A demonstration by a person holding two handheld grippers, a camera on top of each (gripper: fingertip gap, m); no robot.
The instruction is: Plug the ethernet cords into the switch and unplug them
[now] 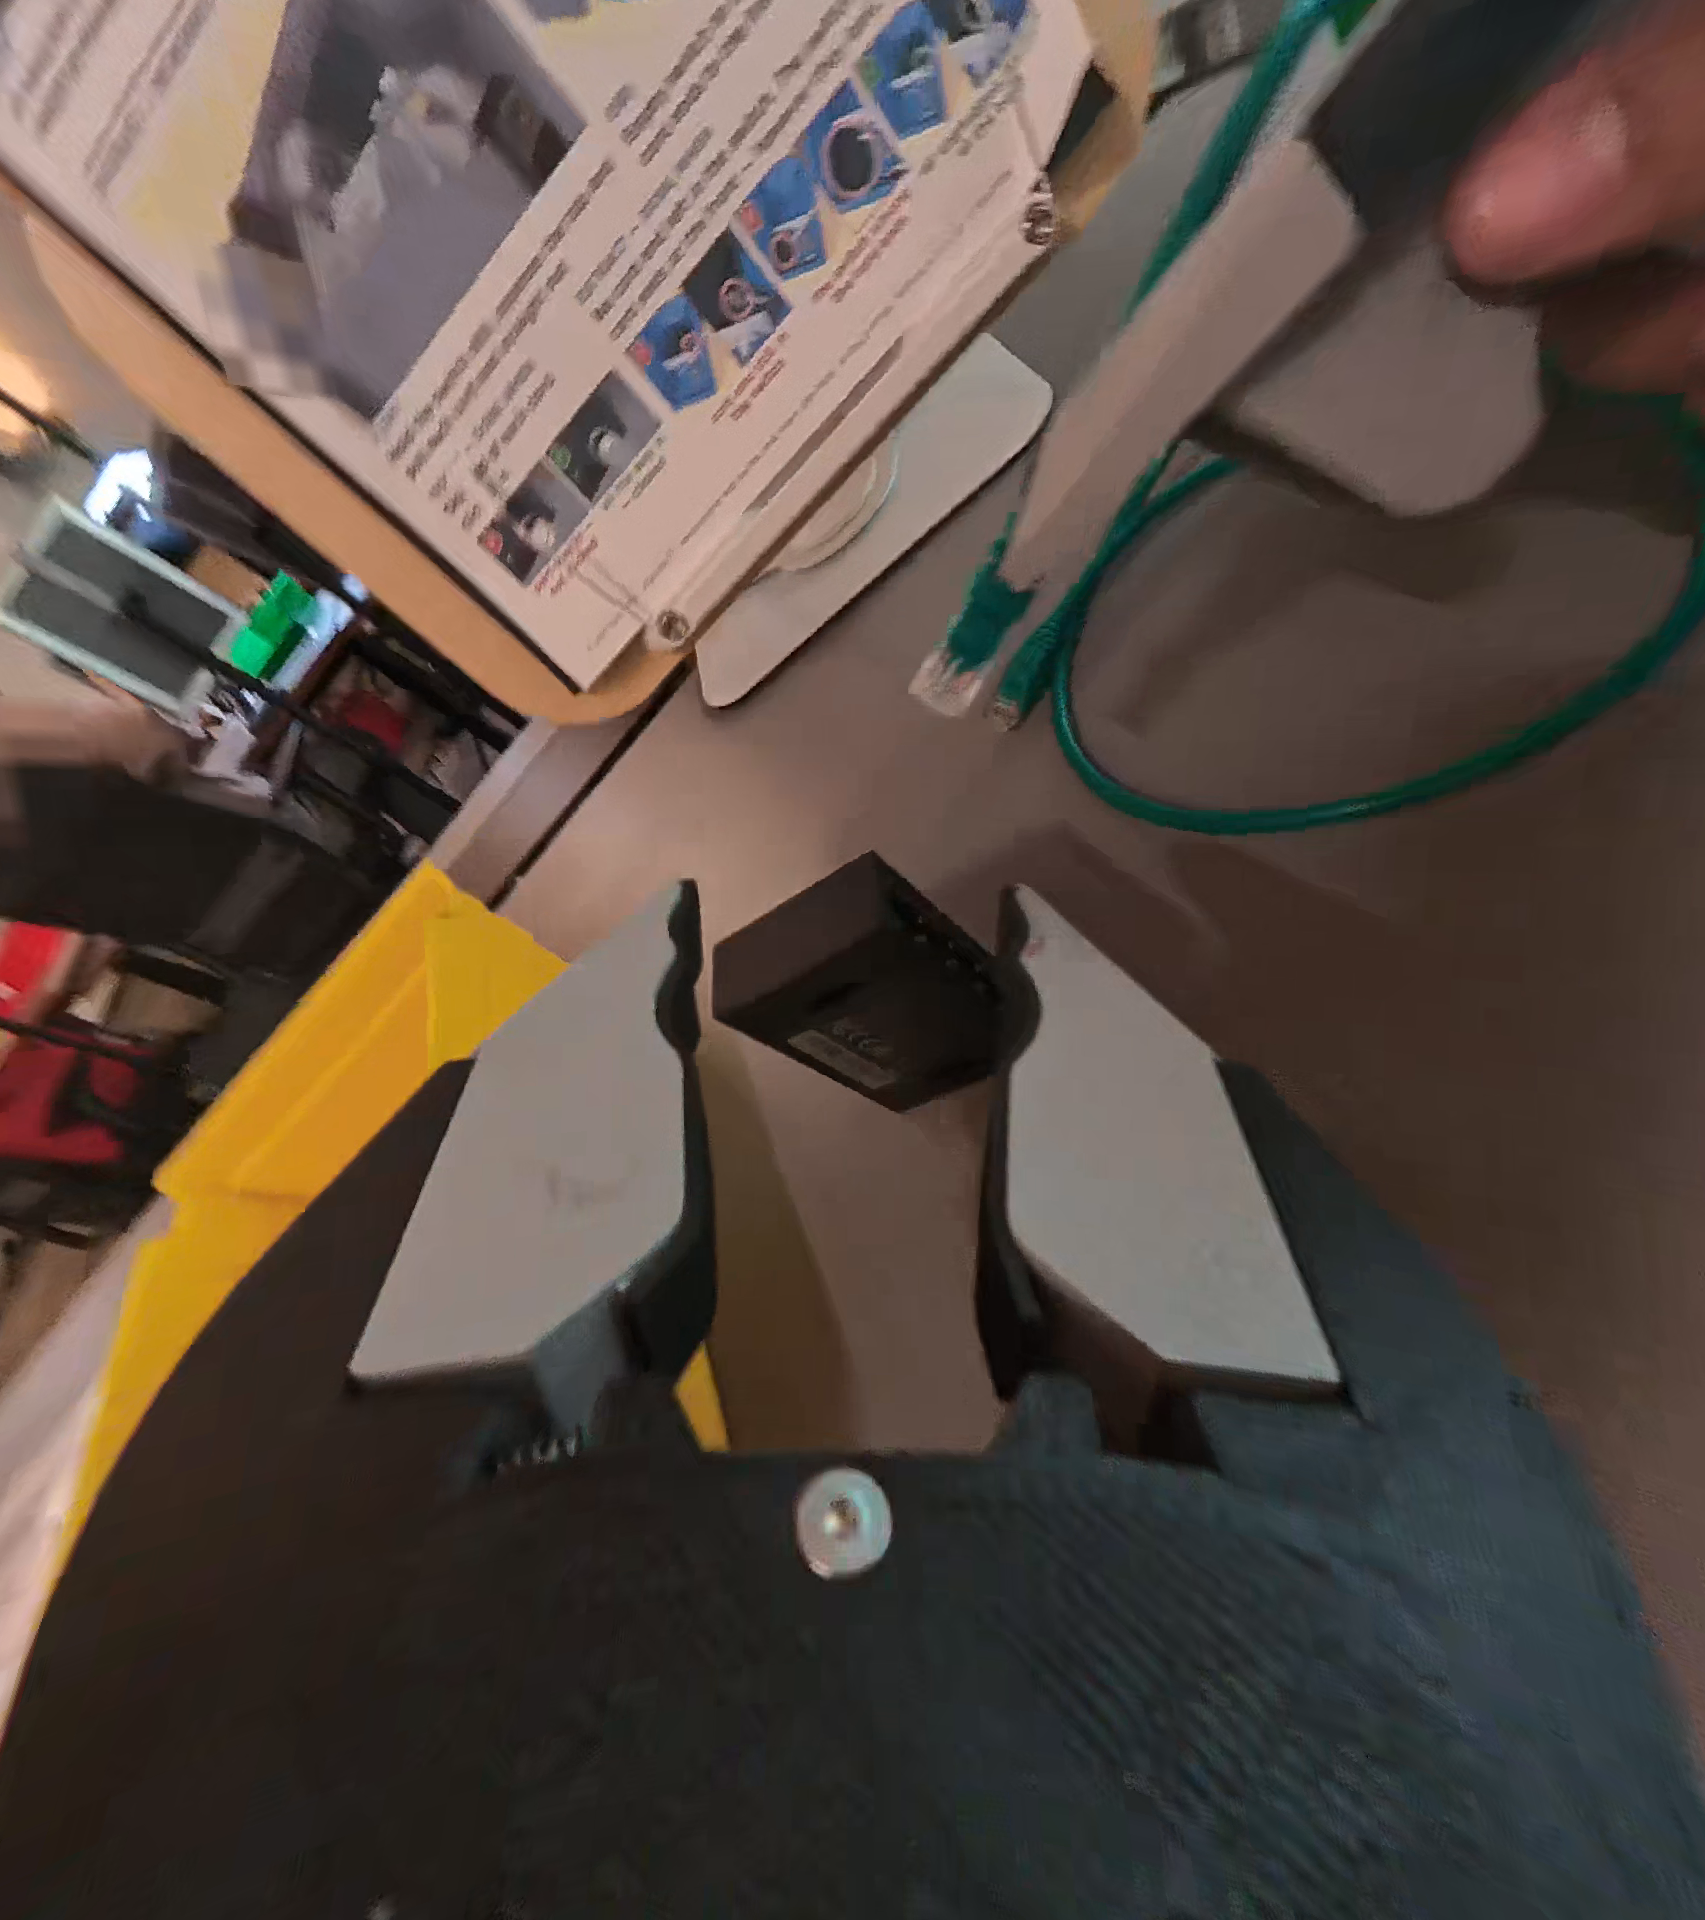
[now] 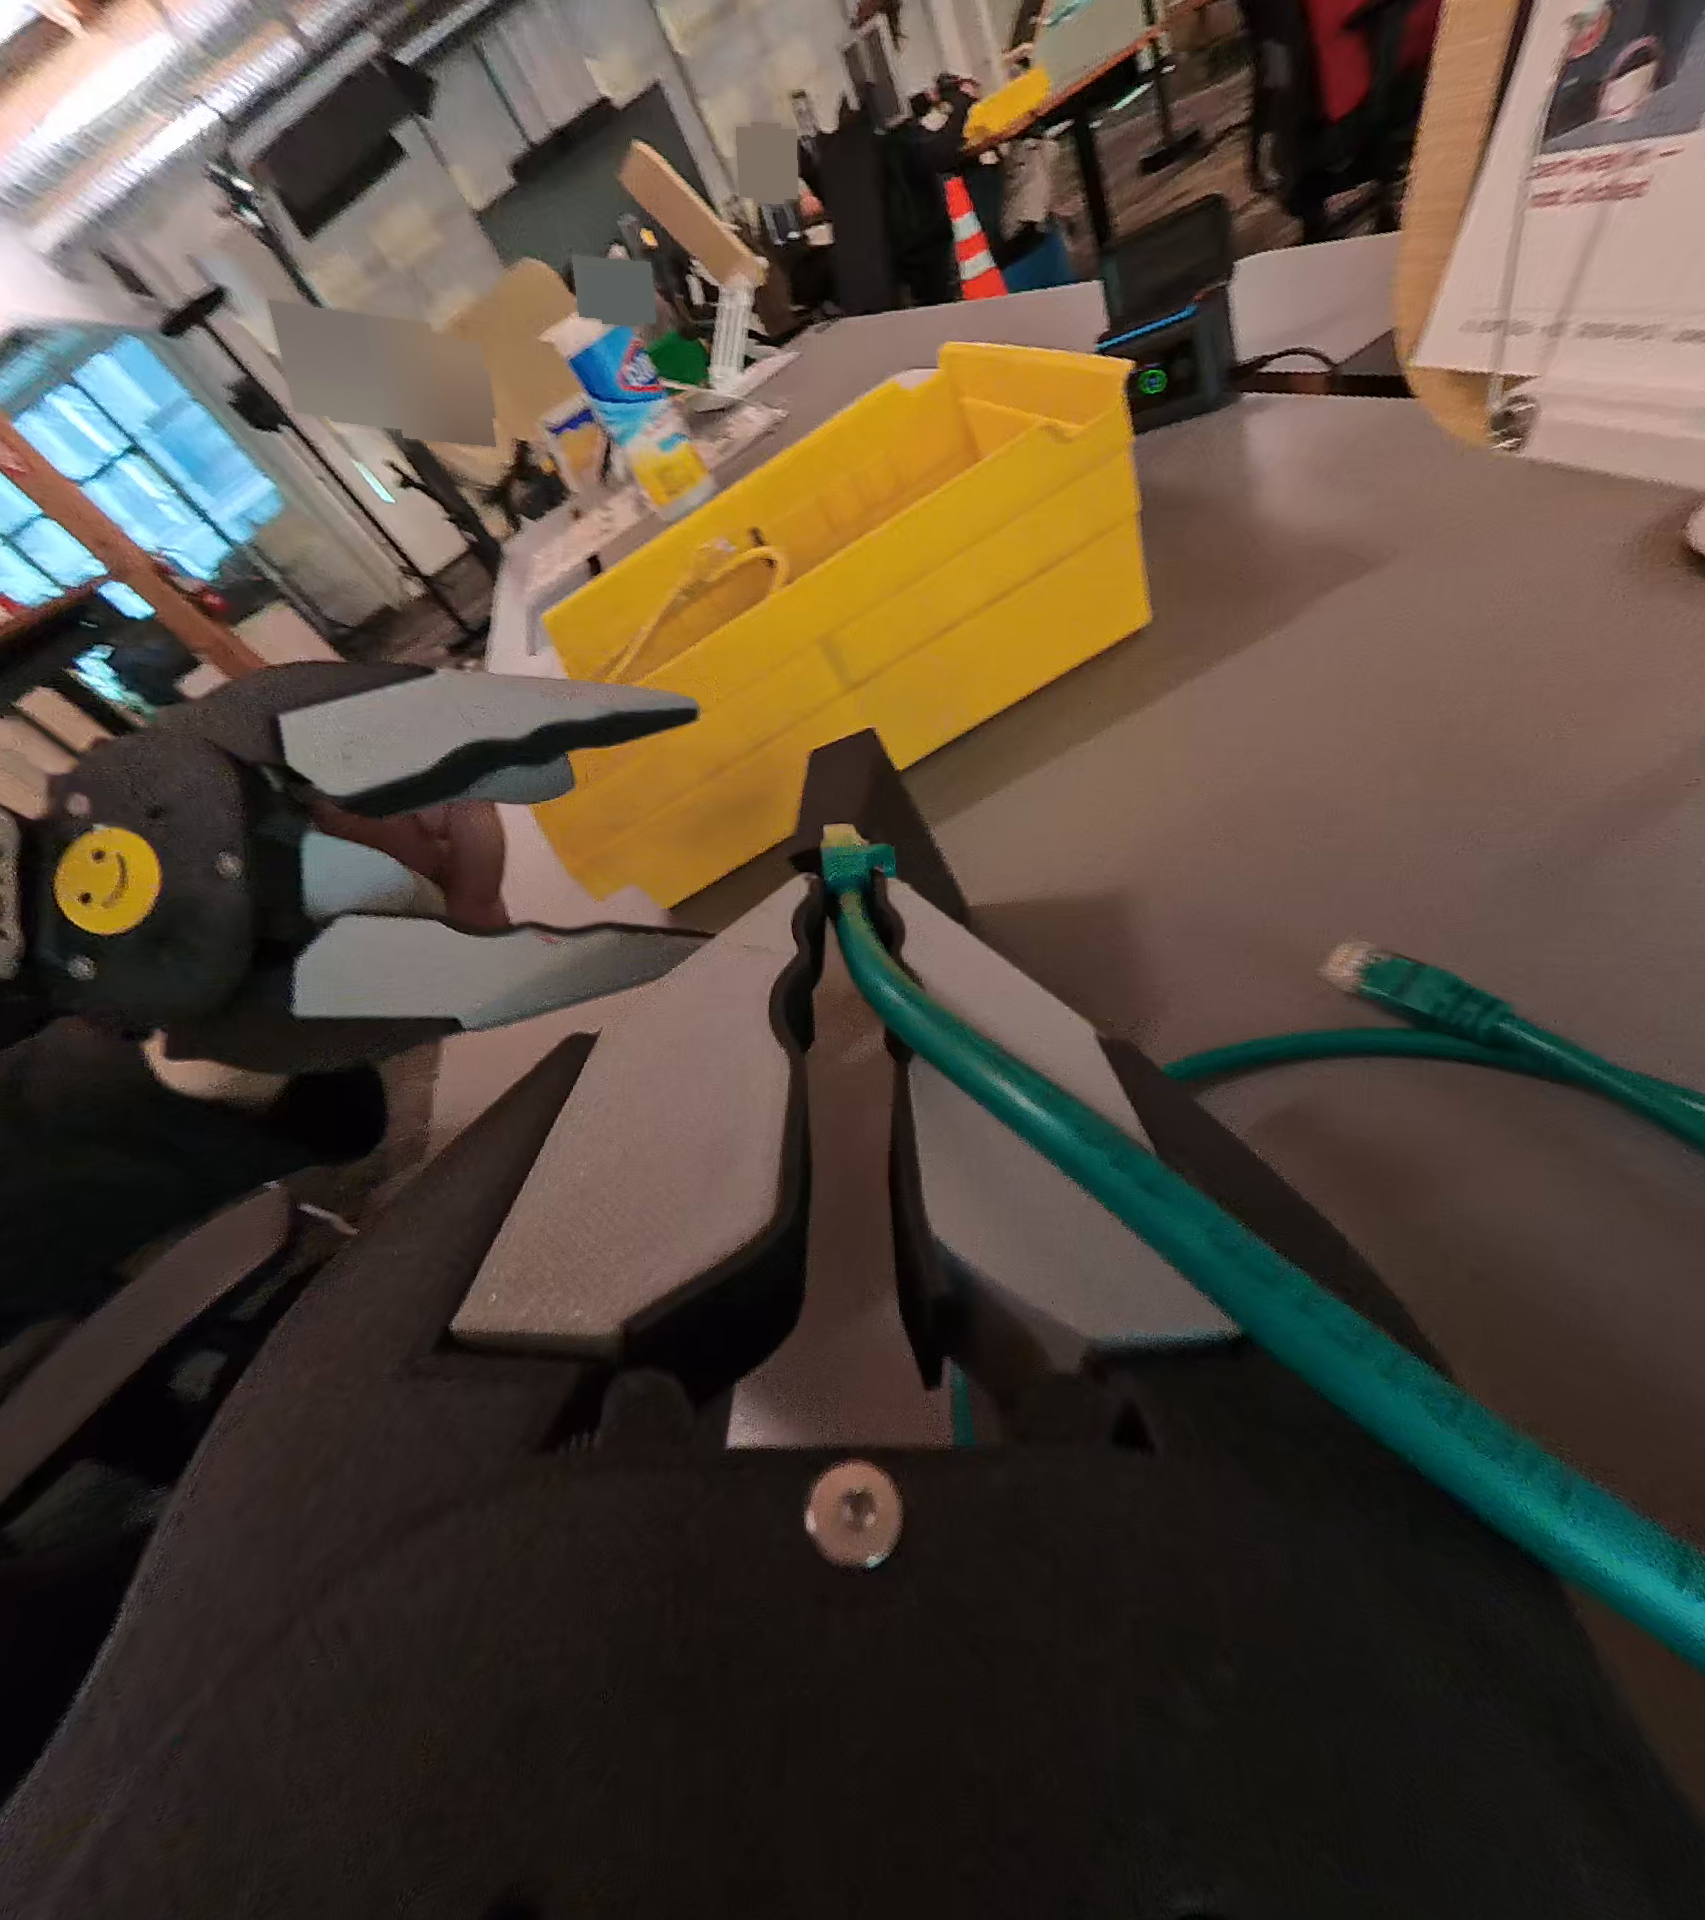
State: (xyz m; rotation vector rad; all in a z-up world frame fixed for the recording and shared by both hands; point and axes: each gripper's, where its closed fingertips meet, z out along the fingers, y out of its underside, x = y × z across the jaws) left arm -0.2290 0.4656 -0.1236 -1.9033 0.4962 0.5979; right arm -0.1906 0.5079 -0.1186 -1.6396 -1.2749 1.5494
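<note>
A small black switch (image 1: 858, 987) lies on the grey table between the fingertips of my open left gripper (image 1: 848, 935), which straddles it. My right gripper (image 2: 848, 904) is shut on a green ethernet cord (image 2: 1191, 1226) just behind its plug (image 2: 853, 857), and the plug points at the switch (image 2: 858, 784). The cord's other plug (image 2: 1367, 971) lies loose on the table. In the left wrist view the right gripper (image 1: 1014, 551) comes in from the upper right with the held plug (image 1: 967, 634), held by a hand (image 1: 1637, 187). The left gripper (image 2: 692, 826) shows open in the right wrist view.
A yellow bin (image 2: 931, 582) with a yellow cable (image 2: 723, 582) inside stands just past the switch, also in the left wrist view (image 1: 360, 1060). A printed board on a stand (image 1: 619, 312) with a white base (image 1: 931, 457) stands nearby. A wipes canister (image 2: 635, 416) and a black device (image 2: 1170, 343) stand farther back. Spacing between my two grippers at the tips: around 7 centimetres.
</note>
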